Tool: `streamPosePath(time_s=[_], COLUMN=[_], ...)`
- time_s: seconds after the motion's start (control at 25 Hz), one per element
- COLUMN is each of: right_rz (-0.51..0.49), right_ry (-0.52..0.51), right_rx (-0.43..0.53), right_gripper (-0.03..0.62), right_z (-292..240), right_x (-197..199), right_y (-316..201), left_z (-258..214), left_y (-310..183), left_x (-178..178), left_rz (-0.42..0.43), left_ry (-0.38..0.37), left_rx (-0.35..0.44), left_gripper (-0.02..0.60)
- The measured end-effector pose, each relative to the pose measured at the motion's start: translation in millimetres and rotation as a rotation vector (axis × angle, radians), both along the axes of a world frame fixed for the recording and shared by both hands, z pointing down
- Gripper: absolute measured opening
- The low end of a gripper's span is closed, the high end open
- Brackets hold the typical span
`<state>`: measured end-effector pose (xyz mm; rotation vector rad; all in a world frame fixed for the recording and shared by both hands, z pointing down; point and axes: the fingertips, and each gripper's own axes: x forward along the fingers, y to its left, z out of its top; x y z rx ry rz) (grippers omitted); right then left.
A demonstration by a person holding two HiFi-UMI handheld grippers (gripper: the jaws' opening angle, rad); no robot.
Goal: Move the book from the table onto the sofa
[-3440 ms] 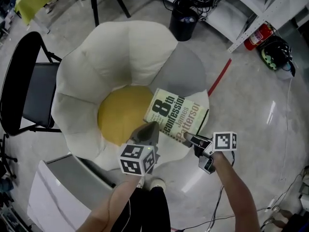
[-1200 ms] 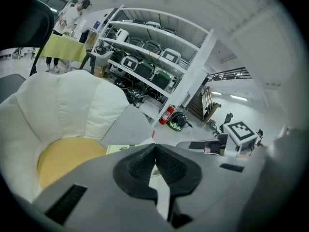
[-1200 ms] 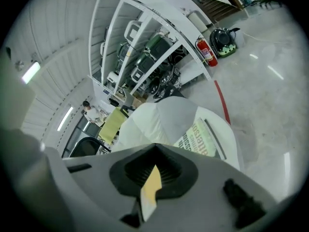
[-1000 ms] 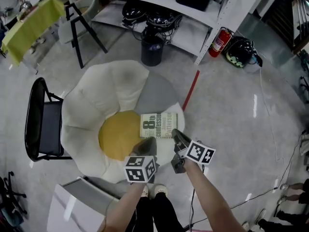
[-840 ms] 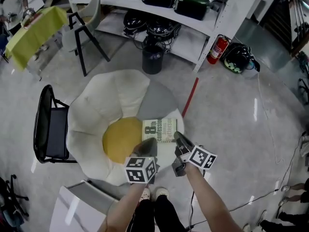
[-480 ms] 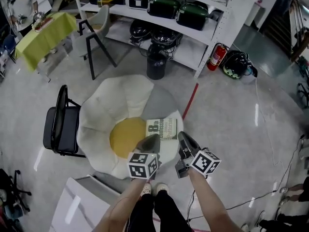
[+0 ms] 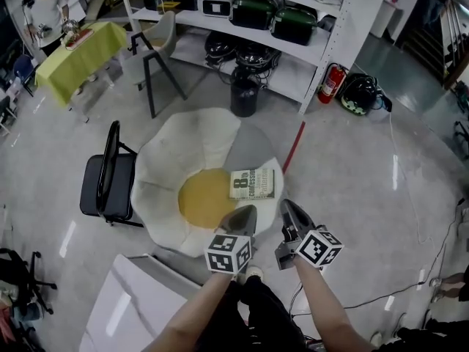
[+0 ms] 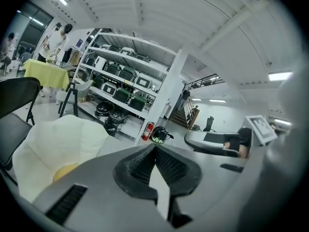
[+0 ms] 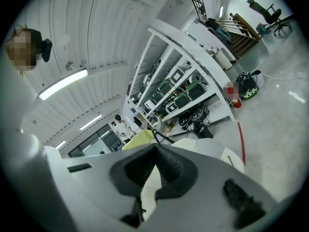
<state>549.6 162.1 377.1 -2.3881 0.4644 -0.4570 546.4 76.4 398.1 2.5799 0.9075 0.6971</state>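
Head view: we see the book [image 7: 253, 183] lying on the sofa [image 7: 172, 163], beside its yellow centre [image 7: 205, 196].
Gripper views: left hand-held gripper [image 8: 155, 164] and right hand-held gripper [image 9: 153, 170] both closed, empty.
Around: chair [image 7: 99, 189], shelves [image 7: 220, 24] behind.

Black folding chair [image 7: 110, 185], red fire extinguisher [image 7: 331, 85], black bin [image 7: 244, 98]

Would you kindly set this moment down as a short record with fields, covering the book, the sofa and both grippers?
book: lies flat, cover up, on the sofa's right side, beside the yellow centre
sofa: flower-shaped, cream petals, on the floor
left gripper: fingers together, nothing between them, above the sofa's near edge
right gripper: fingers together, nothing between them, apart from the book
nearby: black chair left of the sofa; fire extinguisher by the shelving
task state: book on the sofa, held by neither gripper
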Motion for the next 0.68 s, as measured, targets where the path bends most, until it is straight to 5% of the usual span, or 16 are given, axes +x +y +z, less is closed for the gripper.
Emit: streamPosePath(time_s=[0.68], right_rz=[-0.002], right_ry=[-0.017], right_rx=[0.017], right_gripper=[0.011], right_z=[13], right_x=[-3], right_y=[18], left_z=[7], left_y=[7], left_x=[7], left_rz=[-0.014], left_ry=[0.007], left_rx=[0.021], left_gripper=[0.011])
